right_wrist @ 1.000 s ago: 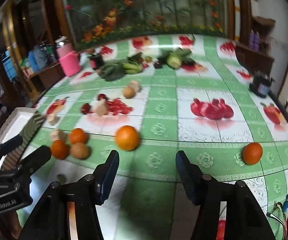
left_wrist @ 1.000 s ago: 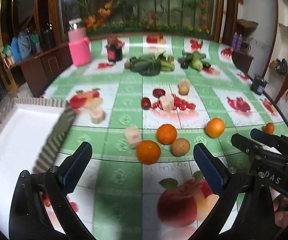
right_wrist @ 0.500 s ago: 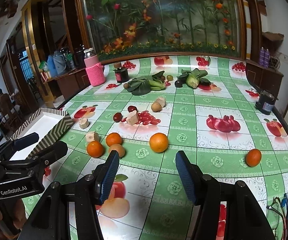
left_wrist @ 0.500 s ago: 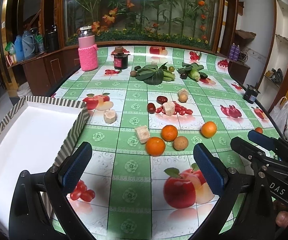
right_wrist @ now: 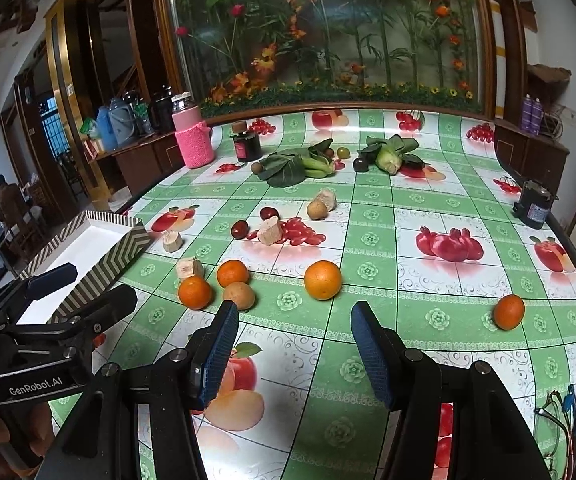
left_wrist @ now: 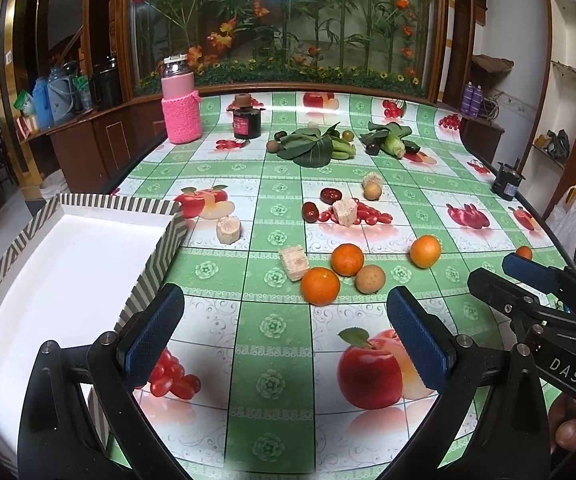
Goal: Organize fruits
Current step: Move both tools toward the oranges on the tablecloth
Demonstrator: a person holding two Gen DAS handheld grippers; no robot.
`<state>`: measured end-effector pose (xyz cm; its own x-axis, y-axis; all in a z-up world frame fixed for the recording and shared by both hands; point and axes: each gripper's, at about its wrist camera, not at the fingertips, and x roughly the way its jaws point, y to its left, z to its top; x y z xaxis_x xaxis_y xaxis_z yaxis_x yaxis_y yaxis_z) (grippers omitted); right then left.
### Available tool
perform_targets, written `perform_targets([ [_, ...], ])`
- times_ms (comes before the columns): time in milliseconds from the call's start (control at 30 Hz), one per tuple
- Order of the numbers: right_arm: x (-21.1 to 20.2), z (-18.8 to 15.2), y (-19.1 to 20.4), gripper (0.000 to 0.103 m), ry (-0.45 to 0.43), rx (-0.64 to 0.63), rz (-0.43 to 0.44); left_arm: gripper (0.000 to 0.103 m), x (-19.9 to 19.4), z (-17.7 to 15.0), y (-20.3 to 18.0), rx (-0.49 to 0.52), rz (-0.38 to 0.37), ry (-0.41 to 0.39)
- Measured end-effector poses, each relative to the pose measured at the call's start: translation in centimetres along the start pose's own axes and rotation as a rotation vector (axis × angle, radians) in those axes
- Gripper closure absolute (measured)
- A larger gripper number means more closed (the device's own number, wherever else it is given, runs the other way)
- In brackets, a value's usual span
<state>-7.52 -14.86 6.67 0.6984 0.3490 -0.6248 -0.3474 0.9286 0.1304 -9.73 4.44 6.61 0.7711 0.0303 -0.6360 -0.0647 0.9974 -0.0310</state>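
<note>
Several oranges lie on the green fruit-print tablecloth: one near orange, one behind it, one to the right, one far right. A tan round fruit sits between them. A white box with striped rim stands at the left. My left gripper is open and empty, short of the oranges. My right gripper is open and empty, short of the right orange.
Pale cut chunks, dark red fruits and another tan fruit lie mid-table. Leafy greens, corn, a pink bottle and dark jar stand at the back. A black can sits right.
Both views have steadied and pulled back and up slightly from the table; the blur is gone. Both grippers stay open and the fruits have not moved.
</note>
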Motion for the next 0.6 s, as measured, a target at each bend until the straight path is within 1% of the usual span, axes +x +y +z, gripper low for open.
perform_targets([
  [200, 0.11, -0.09, 0.29, 0.045, 0.003, -0.019, -0.004, 0.001, 0.18, -0.06, 0.13, -0.005, 0.003, 0.002],
  [600, 0.65, -0.27, -0.14, 0.045, 0.023, -0.001, 0.001, 0.001, 0.79, -0.12, 0.25, 0.002, 0.016, 0.008],
])
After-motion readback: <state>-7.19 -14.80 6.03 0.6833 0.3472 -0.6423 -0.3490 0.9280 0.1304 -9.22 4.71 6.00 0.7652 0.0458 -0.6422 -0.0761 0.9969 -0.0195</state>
